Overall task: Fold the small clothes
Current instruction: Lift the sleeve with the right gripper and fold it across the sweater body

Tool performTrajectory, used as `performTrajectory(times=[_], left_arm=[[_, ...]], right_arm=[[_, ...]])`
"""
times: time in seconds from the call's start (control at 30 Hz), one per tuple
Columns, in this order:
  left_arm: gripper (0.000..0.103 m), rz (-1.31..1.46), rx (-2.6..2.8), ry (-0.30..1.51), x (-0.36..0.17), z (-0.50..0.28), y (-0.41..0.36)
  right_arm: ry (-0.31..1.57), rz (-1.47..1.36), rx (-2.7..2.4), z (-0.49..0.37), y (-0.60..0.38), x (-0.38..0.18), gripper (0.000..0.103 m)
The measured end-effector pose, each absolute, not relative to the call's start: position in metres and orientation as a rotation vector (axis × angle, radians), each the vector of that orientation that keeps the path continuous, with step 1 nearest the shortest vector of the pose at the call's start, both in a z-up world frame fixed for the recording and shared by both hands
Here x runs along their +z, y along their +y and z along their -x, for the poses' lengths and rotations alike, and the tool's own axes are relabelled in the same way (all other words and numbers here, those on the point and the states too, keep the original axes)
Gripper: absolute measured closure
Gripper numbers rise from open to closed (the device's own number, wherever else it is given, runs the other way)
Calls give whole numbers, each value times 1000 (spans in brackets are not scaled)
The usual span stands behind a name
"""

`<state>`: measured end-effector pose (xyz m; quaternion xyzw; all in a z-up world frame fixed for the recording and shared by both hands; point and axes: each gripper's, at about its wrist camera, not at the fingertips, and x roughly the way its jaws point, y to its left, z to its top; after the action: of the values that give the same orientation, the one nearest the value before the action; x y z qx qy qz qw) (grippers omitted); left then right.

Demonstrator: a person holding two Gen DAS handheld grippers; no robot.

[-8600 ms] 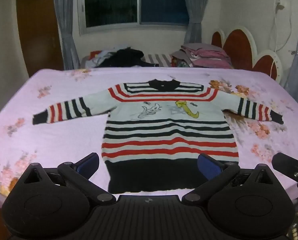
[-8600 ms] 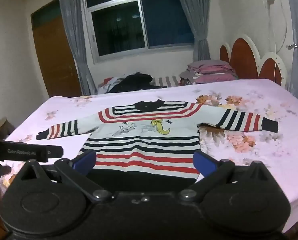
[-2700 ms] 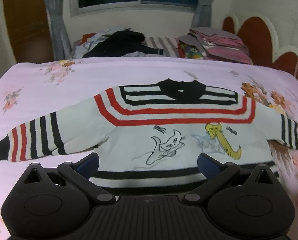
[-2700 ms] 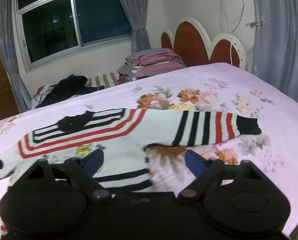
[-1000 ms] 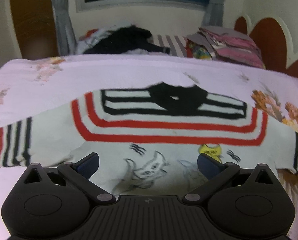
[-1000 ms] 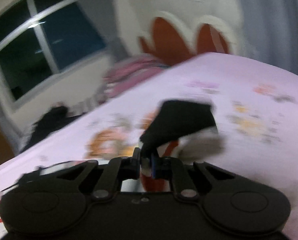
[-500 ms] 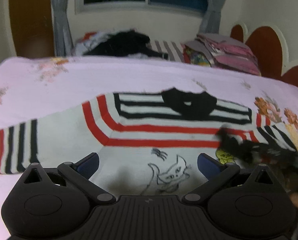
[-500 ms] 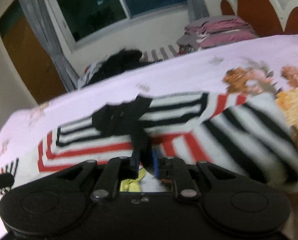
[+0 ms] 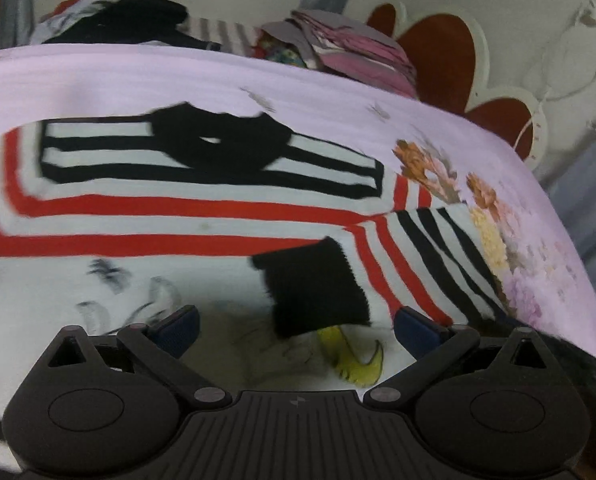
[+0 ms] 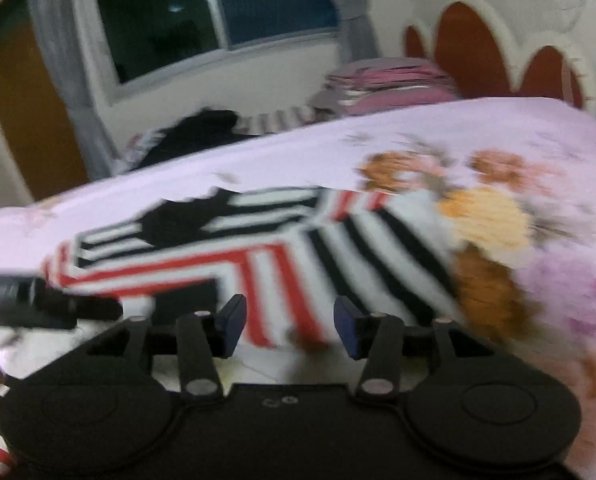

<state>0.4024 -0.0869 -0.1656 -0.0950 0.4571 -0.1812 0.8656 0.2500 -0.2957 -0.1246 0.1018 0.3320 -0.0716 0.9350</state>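
Sweater, small and striped in black, white and red, lies flat and face up on a bed covered by a pink floral sheet. Its black collar points toward the far wall. 1 sleeve is folded inward across the chest, and its black cuff rests on the white panel, partly covering a yellow cartoon print. The other sleeve runs out of view past the picture edge, so its position cannot be told.

The right tongs hover just over the folded sleeve with their jaws opening and nothing pinched between the blue pads. The left tongs hang above the chest, jaws wide apart and empty.

Risk, as a judgement: the folded sleeve lies at a slant rather than square, so later folds may come out lopsided. The knit looks soft and loose; a pad catching it as the right tongs pull away could drag the cuff back out. The 2 tongs are close together over the chest and could bump. The right view is blurred, so fine contact there is hard to tell. Piled clothes and folded bedding sit well apart beyond the bed.
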Motion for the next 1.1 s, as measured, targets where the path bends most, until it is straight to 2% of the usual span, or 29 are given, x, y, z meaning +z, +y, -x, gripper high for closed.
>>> performTrajectory(times=[0.07,0.1,0.17,0.23,0.27,0.3,0.33,0.37,0.5,0.67,0.97,1.03,1.1], left_arm=[[3,180,-375,956,-174,-409,-102],[19,174,-373,955,-177,-411,-107],[41,183,-383,986,-186,-416,-112],[46,187,-365,972,-189,-417,-114],[53,180,-362,965,-189,-417,-117],[70,177,-361,962,-189,-417,-117],[80,178,-358,964,-188,-417,-118],[96,191,-363,968,-189,-418,-117],[98,255,-390,931,-179,-419,-111],[98,329,-409,824,-138,-420,-93],[98,378,-257,680,-102,-422,-11],[98,371,-197,689,-109,-422,10],[98,357,-137,708,-122,-423,28]], right_arm=[[695,-233,-189,-241,-309,-132,55],[700,-246,-209,-236,-315,-135,55],[712,-259,-235,-231,-324,-140,55],[721,-274,-250,-228,-331,-145,55],[724,-279,-254,-228,-332,-147,55],[726,-283,-259,-229,-333,-149,55],[729,-289,-262,-229,-334,-151,55],[735,-298,-262,-231,-335,-154,54],[750,-301,-260,-238,-336,-161,53],[757,-318,-273,-253,-336,-166,53],[748,-336,-229,-286,-323,-168,53],[748,-310,-221,-292,-317,-168,57],[759,-300,-214,-297,-314,-171,77]])
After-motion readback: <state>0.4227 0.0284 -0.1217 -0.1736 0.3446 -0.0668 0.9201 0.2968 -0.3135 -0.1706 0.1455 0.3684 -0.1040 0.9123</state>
